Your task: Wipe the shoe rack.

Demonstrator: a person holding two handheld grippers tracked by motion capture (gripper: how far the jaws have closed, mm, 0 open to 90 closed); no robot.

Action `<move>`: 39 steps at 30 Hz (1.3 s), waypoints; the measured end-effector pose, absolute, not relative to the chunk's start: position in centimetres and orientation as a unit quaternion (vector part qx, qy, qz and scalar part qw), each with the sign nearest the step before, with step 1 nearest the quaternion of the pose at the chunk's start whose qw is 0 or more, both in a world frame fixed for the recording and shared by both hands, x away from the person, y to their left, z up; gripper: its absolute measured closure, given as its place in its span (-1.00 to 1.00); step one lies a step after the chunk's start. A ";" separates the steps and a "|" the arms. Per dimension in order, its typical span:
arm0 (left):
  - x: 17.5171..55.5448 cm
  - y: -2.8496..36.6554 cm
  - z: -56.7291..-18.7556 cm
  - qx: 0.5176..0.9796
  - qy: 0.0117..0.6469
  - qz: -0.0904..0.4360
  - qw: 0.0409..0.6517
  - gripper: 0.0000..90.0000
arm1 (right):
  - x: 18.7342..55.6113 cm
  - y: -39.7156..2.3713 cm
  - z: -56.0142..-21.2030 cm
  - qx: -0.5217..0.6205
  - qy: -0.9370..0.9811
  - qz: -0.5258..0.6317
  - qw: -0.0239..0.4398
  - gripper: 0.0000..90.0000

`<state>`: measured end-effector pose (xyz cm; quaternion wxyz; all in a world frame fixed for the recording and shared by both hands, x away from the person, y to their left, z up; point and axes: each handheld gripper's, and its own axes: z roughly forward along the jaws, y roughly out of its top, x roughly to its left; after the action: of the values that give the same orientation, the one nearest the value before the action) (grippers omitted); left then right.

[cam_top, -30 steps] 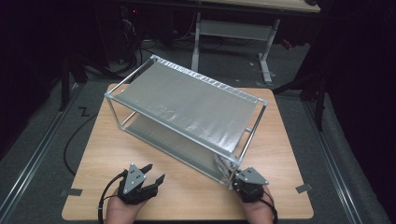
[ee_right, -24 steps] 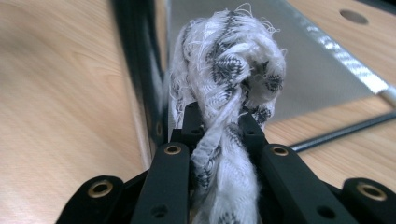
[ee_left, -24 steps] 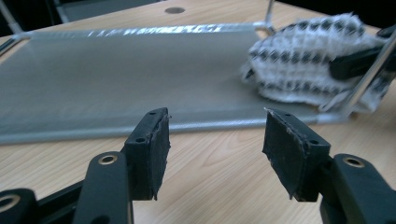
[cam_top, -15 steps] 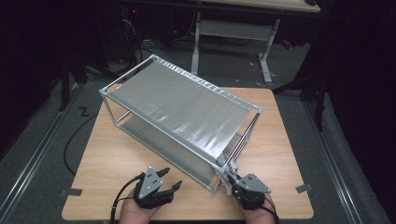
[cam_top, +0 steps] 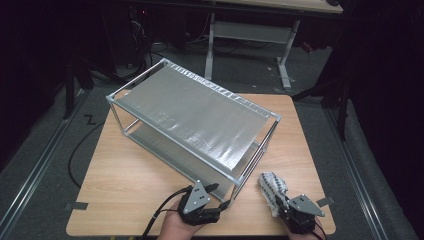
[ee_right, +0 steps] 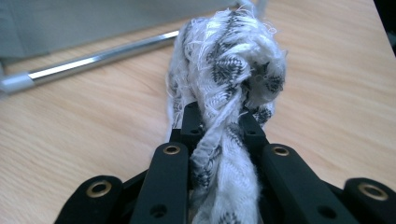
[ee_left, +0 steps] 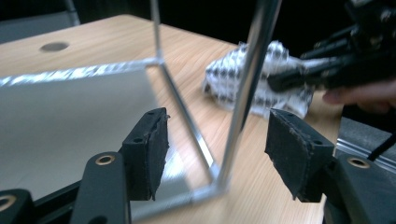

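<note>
Now we bring our left gripper (cam_top: 220, 206) up to the near corner post (ee_left: 243, 93) of the metal rack (cam_top: 200, 117), its jaws spread wide with the post standing between them and nothing yet pinched; we judge this is to steady the rack while the other hand works. The rack sits slantwise on the counter (cam_top: 125, 175), so that this corner post faces us. Just right of the post, our right gripper (cam_top: 281, 206) has its jaws clamped tight on a bunched black-and-white cloth (ee_right: 229, 70), which lies on the counter beside the rack's foot. Held wadded like this, the cloth makes a firm pad, likely for wiping the rack.
</note>
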<state>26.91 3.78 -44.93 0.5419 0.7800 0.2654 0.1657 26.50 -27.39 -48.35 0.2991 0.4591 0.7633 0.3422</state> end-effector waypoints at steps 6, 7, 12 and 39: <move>27.1 1.6 -44.6 0.773 0.233 0.182 0.561 0.23 | 25.8 -28.7 -48.7 0.474 0.758 0.335 0.297 0.72; 27.0 1.4 -44.5 0.773 0.231 0.186 0.560 0.32 | 25.7 -28.8 -48.7 0.475 0.758 0.334 0.297 0.72; 26.9 1.2 -44.4 0.771 0.242 0.197 0.555 0.75 | 25.6 -29.0 -49.0 0.482 0.759 0.328 0.291 0.62; 22.7 3.9 -44.3 0.780 0.230 0.192 0.549 0.78 | 28.5 -25.7 -47.6 0.435 0.778 0.351 0.287 0.68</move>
<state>22.75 3.91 -44.34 0.5491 0.7801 0.2300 0.1924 28.54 -25.67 -47.58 0.2869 0.4351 0.7781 0.3506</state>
